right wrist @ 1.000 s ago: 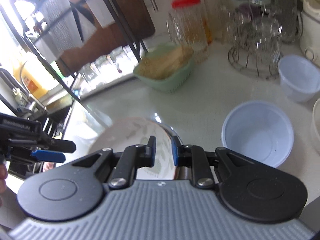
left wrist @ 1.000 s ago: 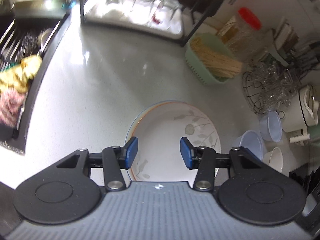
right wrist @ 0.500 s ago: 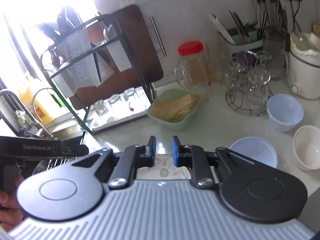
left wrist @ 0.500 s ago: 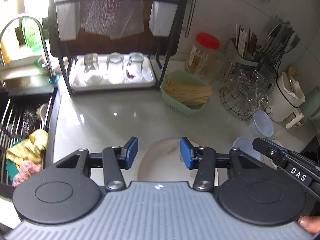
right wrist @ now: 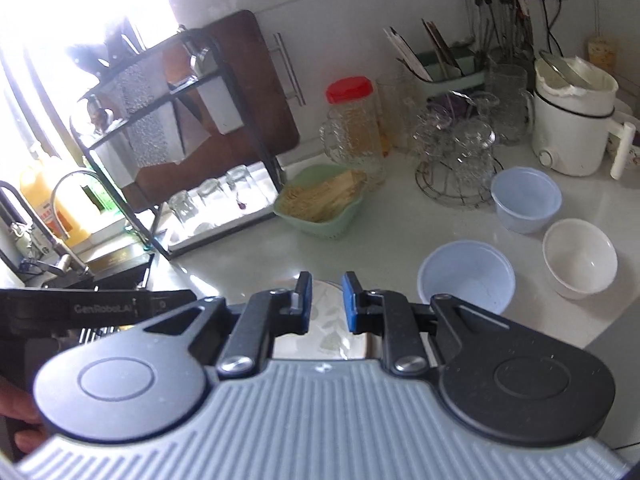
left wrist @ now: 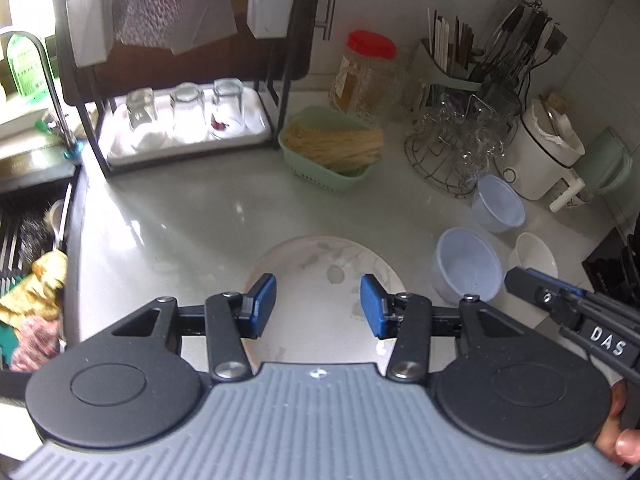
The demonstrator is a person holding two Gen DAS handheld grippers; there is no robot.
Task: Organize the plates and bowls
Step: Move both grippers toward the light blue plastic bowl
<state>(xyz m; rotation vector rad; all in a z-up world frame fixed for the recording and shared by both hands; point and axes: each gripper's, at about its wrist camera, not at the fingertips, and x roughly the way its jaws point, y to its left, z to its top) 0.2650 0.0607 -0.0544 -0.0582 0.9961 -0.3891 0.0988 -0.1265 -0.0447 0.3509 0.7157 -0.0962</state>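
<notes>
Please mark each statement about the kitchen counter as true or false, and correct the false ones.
1. The plate lies on the counter, not held. True.
2. Two light blue bowls and one white bowl stand right of the plate. True.
3. The jar has a green lid. False: the lid is red.
4. The green basket is empty. False: it holds pale yellow sticks or noodles.
5. The left tongs hold a bowl. False: they are open with nothing between them.
</notes>
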